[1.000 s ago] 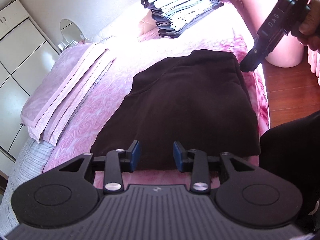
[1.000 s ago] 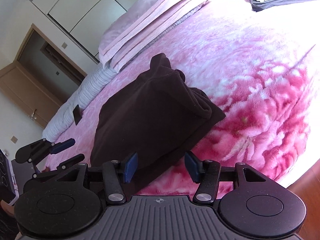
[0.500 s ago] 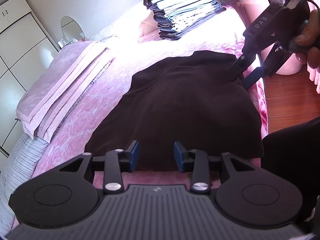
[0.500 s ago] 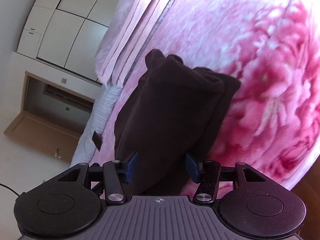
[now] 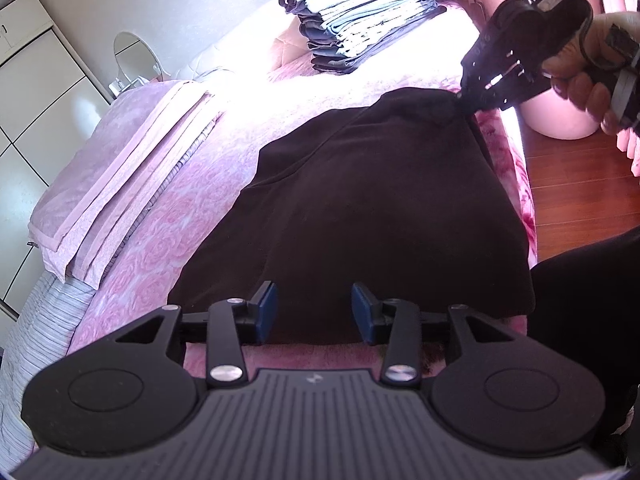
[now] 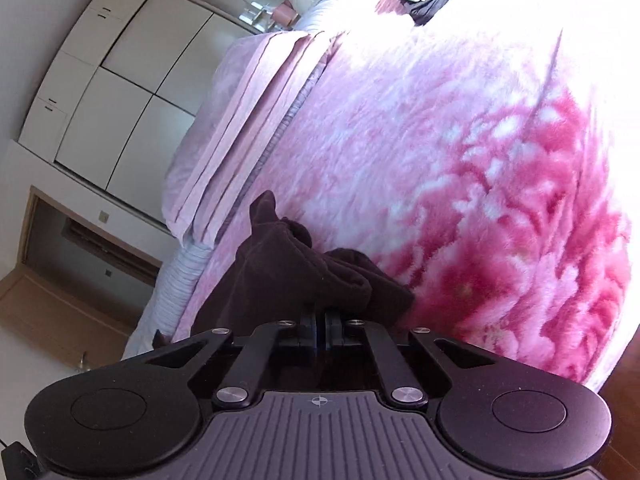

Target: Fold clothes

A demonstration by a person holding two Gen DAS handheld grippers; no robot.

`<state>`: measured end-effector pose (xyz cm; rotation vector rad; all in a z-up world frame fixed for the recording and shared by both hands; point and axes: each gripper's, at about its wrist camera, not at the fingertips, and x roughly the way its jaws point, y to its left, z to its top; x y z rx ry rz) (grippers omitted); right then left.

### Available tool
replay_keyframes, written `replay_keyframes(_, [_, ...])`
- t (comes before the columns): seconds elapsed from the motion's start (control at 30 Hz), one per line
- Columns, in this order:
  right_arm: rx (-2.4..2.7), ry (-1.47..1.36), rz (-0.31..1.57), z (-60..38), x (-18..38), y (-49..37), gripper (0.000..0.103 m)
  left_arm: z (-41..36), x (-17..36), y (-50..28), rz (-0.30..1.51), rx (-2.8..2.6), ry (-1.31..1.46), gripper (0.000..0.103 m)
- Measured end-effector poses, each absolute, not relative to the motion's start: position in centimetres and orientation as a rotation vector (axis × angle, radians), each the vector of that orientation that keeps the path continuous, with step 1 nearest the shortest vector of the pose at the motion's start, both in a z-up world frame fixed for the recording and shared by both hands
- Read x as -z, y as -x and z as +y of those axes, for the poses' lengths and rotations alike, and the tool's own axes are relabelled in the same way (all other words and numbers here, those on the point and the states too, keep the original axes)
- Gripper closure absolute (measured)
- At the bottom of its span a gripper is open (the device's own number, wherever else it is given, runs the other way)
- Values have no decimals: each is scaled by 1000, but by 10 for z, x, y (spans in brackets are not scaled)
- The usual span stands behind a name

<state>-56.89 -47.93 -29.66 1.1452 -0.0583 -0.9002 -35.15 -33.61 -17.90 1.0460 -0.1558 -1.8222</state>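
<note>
A dark brown garment point(image 5: 360, 208) lies flat on the pink flowered bedspread point(image 5: 168, 232). My left gripper point(image 5: 314, 312) hovers at its near hem. Its jaws are opening, the blue pads stand apart and press on nothing. My right gripper point(image 5: 466, 100), held by a hand point(image 5: 588, 60), pinches the garment's far right corner. In the right wrist view that right gripper point(image 6: 320, 330) has its jaws together, with the garment point(image 6: 280, 276) bunched up just ahead of them.
A tall stack of folded clothes point(image 5: 360, 20) sits at the head of the bed. A folded pink quilt point(image 5: 116, 176) lies along the left side. A pink bin point(image 5: 556, 116) stands on the wooden floor point(image 5: 580, 192) to the right. White wardrobes point(image 6: 112, 92) line the wall.
The right gripper rolled, came down onto the garment's far right corner and shut on it. The left gripper stayed at the near hem, its jaws slightly wider.
</note>
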Motion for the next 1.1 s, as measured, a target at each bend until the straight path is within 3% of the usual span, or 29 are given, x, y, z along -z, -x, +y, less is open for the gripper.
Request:
replay_keyframes(0.13, [920,-1031,-16,-474,277,575,102,-338,181,354,-173,1833,-1064,65])
replay_keyframes(0.33, [945,-1114,63,-468,301,574,101,-341,179,349,-179,1822,-1076,63])
replay_keyframes(0.43, [1000,-1051,141,-456,287,571,101,-340,178,334,-192,1786,-1104,63])
replay_keyframes(0.53, [1033,-811,220,-425,246,551,99,-341,180,317,-213,1744,-1140,63])
replay_keyframes(0.6, [931,-638,287,-400,226,518,86,-345,183,308,-244,1721,-1173,63])
replay_keyframes(0.67, [823,-477,362,-374,215,482,16,-350,186,300,-282,1702,-1207,62])
replay_keyframes(0.7, [767,-403,404,-361,214,463,14,-352,188,298,-305,1695,-1225,60])
replay_keyframes(0.8, [638,-160,580,-328,235,407,14,-358,193,293,-372,1700,-1259,57])
replay_keyframes(0.9, [598,42,733,-314,262,362,15,-363,199,289,-454,1727,-1282,46])
replay_keyframes(0.93, [597,111,779,-311,272,350,19,-365,202,287,-485,1740,-1290,41])
replay_keyframes(1.0, [615,242,880,-315,290,333,40,-368,209,286,-557,1766,-1307,35])
replay_keyframes(1.1, [609,366,932,-323,298,334,83,-374,223,284,-684,1784,-1351,22])
